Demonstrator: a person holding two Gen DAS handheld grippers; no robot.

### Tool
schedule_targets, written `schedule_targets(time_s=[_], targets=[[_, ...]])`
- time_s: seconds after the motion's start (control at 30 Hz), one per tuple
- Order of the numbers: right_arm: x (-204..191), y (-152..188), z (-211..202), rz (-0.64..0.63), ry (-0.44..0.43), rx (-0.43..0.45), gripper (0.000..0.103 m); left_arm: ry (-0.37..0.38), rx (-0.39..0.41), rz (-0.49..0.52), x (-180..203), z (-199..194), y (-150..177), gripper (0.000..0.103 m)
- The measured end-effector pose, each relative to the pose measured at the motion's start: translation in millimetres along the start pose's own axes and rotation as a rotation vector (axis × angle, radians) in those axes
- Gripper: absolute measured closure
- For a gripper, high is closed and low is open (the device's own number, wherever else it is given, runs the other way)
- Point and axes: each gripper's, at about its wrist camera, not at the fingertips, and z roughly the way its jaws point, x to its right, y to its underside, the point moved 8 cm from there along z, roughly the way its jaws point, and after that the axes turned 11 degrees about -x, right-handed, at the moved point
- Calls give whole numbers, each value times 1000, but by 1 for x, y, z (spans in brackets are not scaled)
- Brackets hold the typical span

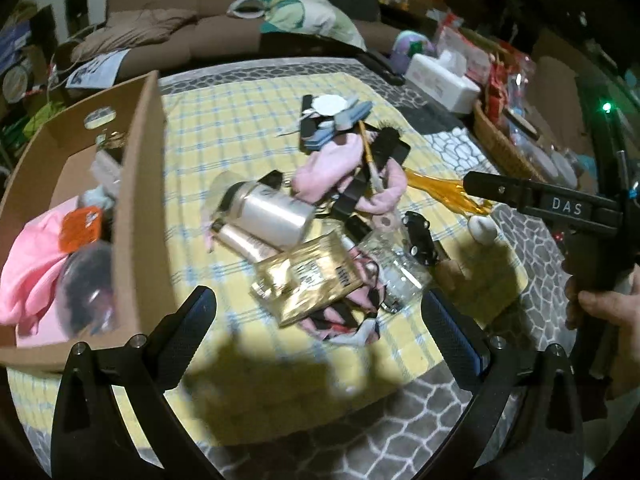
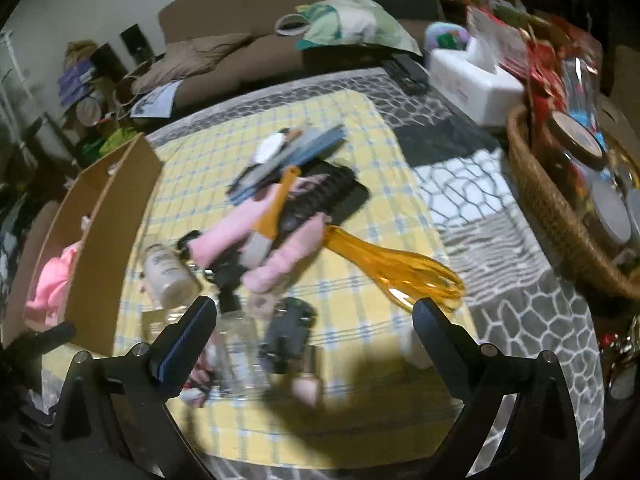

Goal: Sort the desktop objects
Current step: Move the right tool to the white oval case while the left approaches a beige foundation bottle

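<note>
A pile of small objects lies on a yellow checked cloth: a gold packet, a silver jar, pink cloth, a black toy car, a clear bottle and an orange whisk. A cardboard box at the left holds pink cloth and other items. My left gripper is open and empty above the gold packet. My right gripper is open and empty over the toy car; it also shows in the left wrist view at the right.
A wicker basket full of jars and packets stands at the right edge. A white tissue box and a remote lie at the back right. A brown sofa is behind the table. A grey patterned mat lies under the cloth.
</note>
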Motion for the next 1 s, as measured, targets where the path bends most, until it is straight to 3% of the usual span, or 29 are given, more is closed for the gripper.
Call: schedule_targets(time_s=[0.33,0.43,0.53,0.8,0.93,0.97,1.0], targets=[[45,13,15,4,64,-51,4,-10,-65,43,24,37,0,0],[68,16,20,17,88,-62,15,6,-79,67,35,43,7,0],[85,23,26,22,86,-90,17,30,-85,112,54,45,13,0],[88,40,47,-8,91,-158,18,83,-86,140,91,49,15,0],[80,46,62,-88,176,-197,42,81,-72,137,103,53,11,0],[78,46,61,-101,180,-190,51,77,-68,135,106,55,8,0],[76,46,60,-103,166,-187,53,77,-67,130,109,58,6,0]])
